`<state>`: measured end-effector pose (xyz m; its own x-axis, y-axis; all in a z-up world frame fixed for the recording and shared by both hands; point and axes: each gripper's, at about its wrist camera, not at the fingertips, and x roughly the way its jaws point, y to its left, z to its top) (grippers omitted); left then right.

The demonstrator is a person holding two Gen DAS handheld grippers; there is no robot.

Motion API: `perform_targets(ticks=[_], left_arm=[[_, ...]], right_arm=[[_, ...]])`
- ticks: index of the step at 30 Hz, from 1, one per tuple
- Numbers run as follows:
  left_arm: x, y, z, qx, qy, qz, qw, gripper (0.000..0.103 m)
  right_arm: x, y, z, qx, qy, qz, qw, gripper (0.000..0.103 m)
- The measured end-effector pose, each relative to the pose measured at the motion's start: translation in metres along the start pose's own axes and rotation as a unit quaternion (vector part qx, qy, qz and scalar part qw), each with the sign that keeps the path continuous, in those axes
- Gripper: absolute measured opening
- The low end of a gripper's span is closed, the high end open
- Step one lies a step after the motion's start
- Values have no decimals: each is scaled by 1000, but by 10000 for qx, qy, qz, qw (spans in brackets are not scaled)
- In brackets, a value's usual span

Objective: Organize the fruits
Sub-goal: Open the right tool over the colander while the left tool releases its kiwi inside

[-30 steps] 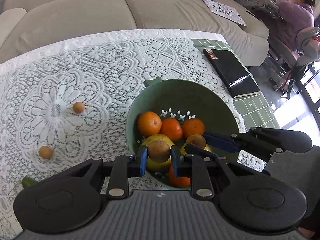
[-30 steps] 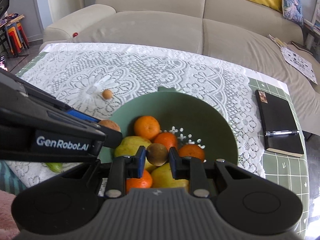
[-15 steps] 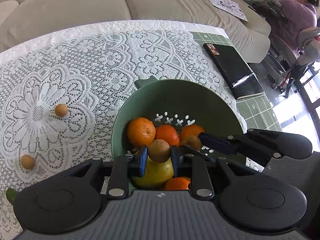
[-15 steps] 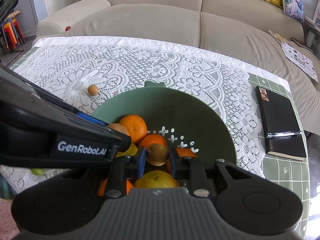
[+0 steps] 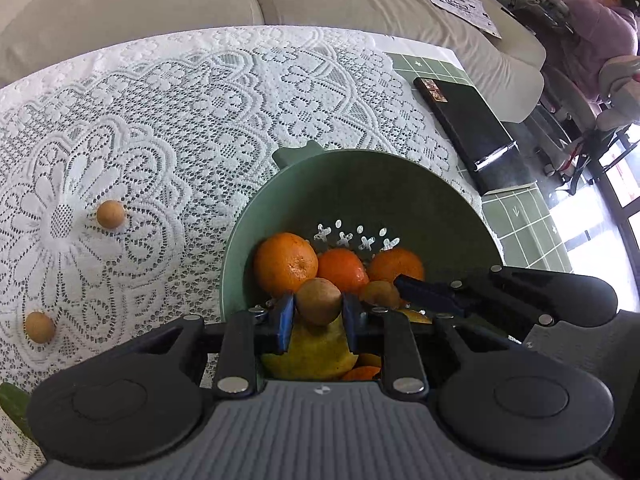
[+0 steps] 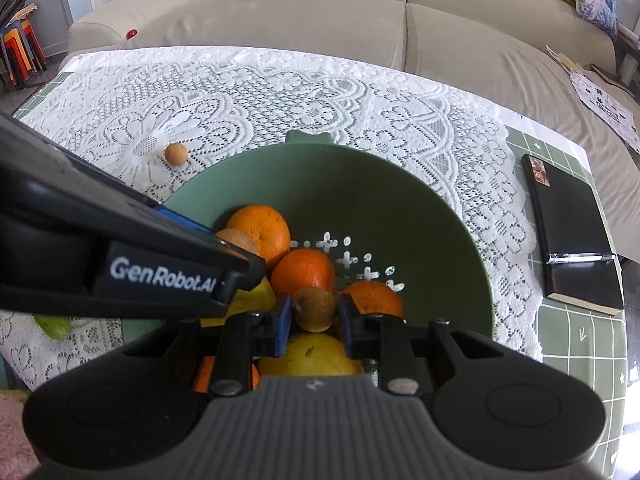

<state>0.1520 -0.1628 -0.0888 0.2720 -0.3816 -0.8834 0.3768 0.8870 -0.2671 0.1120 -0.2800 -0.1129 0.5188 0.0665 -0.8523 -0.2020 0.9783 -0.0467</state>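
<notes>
Probably home lounge: sofa [image 6: 320, 12]; lace tablecloth [image 6: 280, 96]

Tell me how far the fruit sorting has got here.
Done: three oranges and a yellow pear lie in the green bowl. In hand: left gripper and right gripper each clamp a small brown fruit above the pile. Left: two small brown fruits on the lace cloth.

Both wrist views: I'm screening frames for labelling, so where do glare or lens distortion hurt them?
Left wrist view: the window floor patch at right is blown out, and the fisheye bows the lace tablecloth; the held brown fruit stays sharp. Right wrist view: the far tablecloth edge is overexposed, the black notebook is bent near the rim, and the green bowl is evenly lit.
</notes>
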Motion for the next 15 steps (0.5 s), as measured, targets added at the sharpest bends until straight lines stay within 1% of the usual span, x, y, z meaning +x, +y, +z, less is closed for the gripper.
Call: perform_targets(ticks=[2, 4, 6, 8, 9, 11, 13, 15], left_arm=[[-2, 1, 0, -10, 3, 5, 10000, 29], [-6, 0, 0, 32, -31, 60, 10000, 34], [-13, 1, -1, 62, -97, 81, 9999, 41], [-21, 2, -1, 35, -168, 26, 9998, 46], [-25, 3, -1, 9, -202, -2, 9998, 49], [-33, 6, -1, -43, -266, -6, 9996, 52], [-42, 9, -3, -61, -336, 40, 9994, 52], [-51, 13, -5, -56, -414, 92, 9991, 52]], right_arm=[[-2, 0, 1, 5, -41, -84, 10000, 22], [-5, 1, 3, 0, -88, -133, 9999, 24], [-10, 1, 4, 22, -140, -187, 9997, 36], [-14, 3, 6, 12, -179, -254, 9995, 38], [-16, 4, 6, 12, -193, -275, 9994, 41], [-21, 6, 8, 38, -256, -321, 9991, 46], [-28, 9, 9, 88, -345, -338, 9988, 52], [-36, 13, 11, 154, -454, -322, 9983, 66]])
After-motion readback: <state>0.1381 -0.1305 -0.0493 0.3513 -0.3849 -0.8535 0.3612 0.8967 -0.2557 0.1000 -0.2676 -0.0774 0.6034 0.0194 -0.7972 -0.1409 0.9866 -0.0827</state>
